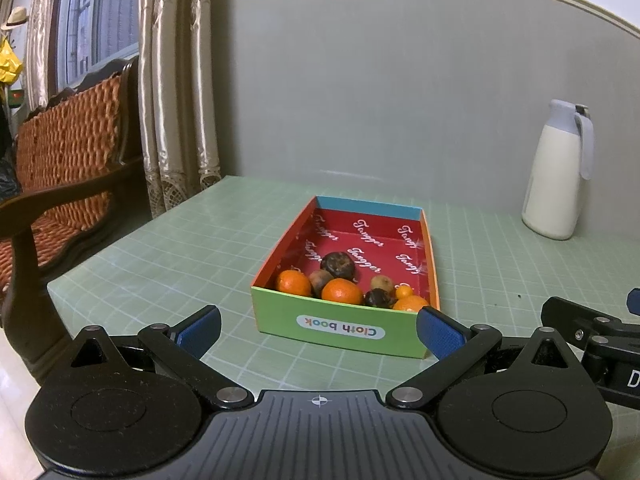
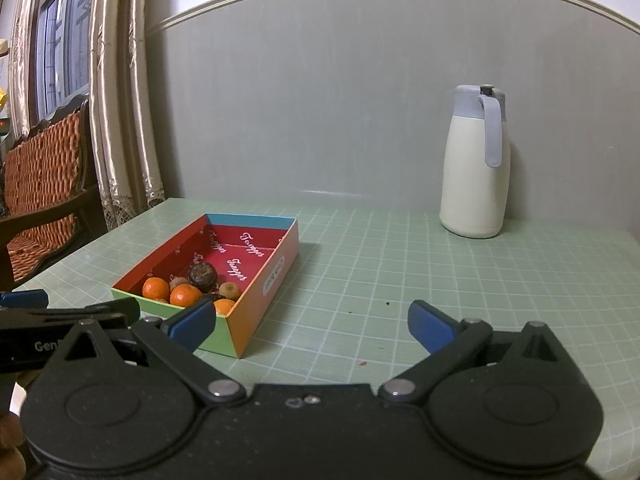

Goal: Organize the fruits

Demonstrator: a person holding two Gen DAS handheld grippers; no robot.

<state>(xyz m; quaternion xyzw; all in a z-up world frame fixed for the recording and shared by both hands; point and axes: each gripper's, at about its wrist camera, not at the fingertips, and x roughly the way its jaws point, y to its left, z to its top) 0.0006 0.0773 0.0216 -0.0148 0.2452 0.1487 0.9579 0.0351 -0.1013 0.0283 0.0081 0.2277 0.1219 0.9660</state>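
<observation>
Two grippers, both yours, hover low over the green gridded table (image 2: pixel 400 264) with their blue-padded fingers spread wide and nothing between them. Your left gripper (image 1: pixel 319 330) faces the short green end of the cardboard box (image 1: pixel 340 326), which carries an upside-down "Cloth book" label; its right fingertip sits just in front of the box's near right corner. Your right gripper (image 2: pixel 312 326) points at bare table to the right of the box (image 2: pixel 260 292), with its left fingertip overlapping the box's near corner in the view. Inside the box, on the red printed lining, the fruits lie gathered at the near end: three oranges (image 1: pixel 342 291), a much smaller orange fruit (image 1: pixel 404 291), two dull brownish fruits (image 1: pixel 382 283) and two dark, shrivelled ones (image 1: pixel 339 265). The far half of the box holds no fruit. A white jug with a grey-blue lid and handle (image 2: pixel 474 164) stands upright against the grey wall (image 2: pixel 320 100), well apart from the box. A wooden chair with a woven orange back (image 1: pixel 68 148) and pale curtains (image 1: pixel 176 80) are at the left.
</observation>
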